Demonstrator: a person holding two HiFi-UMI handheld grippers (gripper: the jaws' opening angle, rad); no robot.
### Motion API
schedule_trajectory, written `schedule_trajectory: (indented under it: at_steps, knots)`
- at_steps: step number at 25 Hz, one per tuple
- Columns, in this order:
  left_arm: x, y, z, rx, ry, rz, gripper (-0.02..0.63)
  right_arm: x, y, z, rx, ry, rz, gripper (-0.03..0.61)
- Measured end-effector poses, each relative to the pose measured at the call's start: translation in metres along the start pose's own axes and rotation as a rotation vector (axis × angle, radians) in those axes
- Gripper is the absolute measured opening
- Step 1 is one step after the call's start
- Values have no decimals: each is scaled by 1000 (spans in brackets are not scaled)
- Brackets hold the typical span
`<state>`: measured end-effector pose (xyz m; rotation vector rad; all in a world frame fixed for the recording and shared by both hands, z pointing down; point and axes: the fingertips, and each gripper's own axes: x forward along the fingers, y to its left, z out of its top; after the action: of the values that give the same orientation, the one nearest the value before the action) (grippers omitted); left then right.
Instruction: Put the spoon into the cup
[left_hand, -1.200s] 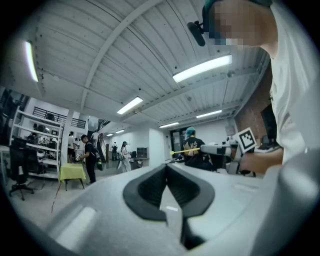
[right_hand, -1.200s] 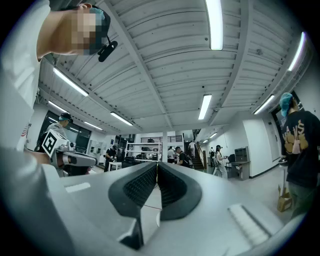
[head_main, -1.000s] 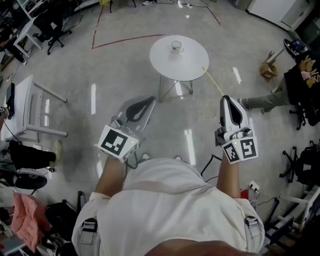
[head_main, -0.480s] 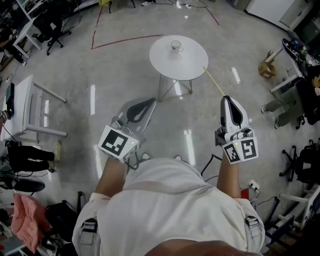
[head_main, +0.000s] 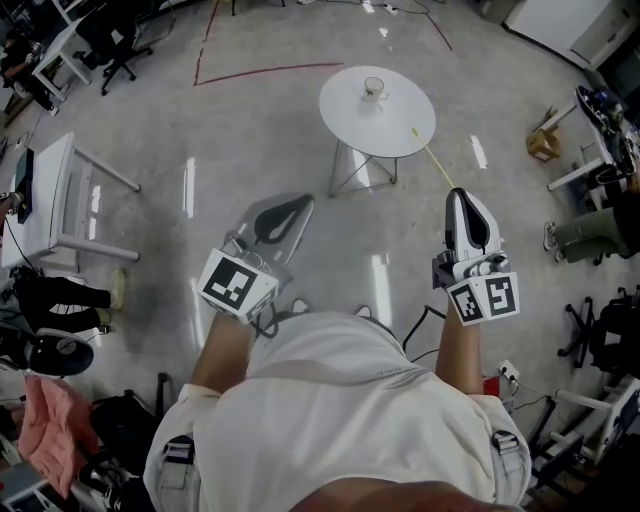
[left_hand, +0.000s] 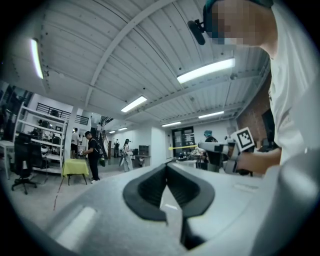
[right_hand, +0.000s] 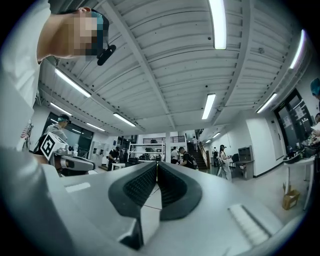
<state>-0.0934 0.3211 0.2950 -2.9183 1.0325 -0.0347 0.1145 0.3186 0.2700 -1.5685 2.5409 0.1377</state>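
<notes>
Shifted slightly right in the head view since half a second ago, the round white desk and the cup on its far side stand well across the shiny floor. Both grippers hang where they were, near the person's waist. The right gripper has its tongs clenched on the near end of the spoon, a thin yellow stem slanting far and left toward the desk's right rim. The left gripper points the same way with tongs clenched on nothing.

Left gripper view: dark tong pads meet at the tips with nothing between them. At right, the other gripper shows with the yellow stem jutting from it.

Right gripper view: tongs pressed together, the stem too thin to pick out clearly.

By the look of it, the task is at its carrying stage. The spoon is in hand and the cup looks empty. What remains is the approach to the desk and lowering the spoon into the cup.
</notes>
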Motion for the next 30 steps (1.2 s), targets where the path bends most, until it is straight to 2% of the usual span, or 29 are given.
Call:
schedule_trajectory:
  at_steps: [7, 12, 20, 26, 30]
  knots:
    - [-49, 56, -28, -13, 34, 15, 3, 36, 54, -26, -10, 21, -15, 12]
    - [-47, 79, -36, -32, 25, -4, 3, 53, 56, -40, -5, 46, -39, 12]
    - [3, 110, -44, -43, 28, -14, 3, 91, 13, -55, 9, 42, -54, 12]
    - [62, 141, -43, -33, 42, 9, 3, 139, -46, -59, 5, 27, -44, 12]
    - [123, 155, -38, -24, 42, 24, 3, 166, -103, -63, 13, 33, -32, 12]
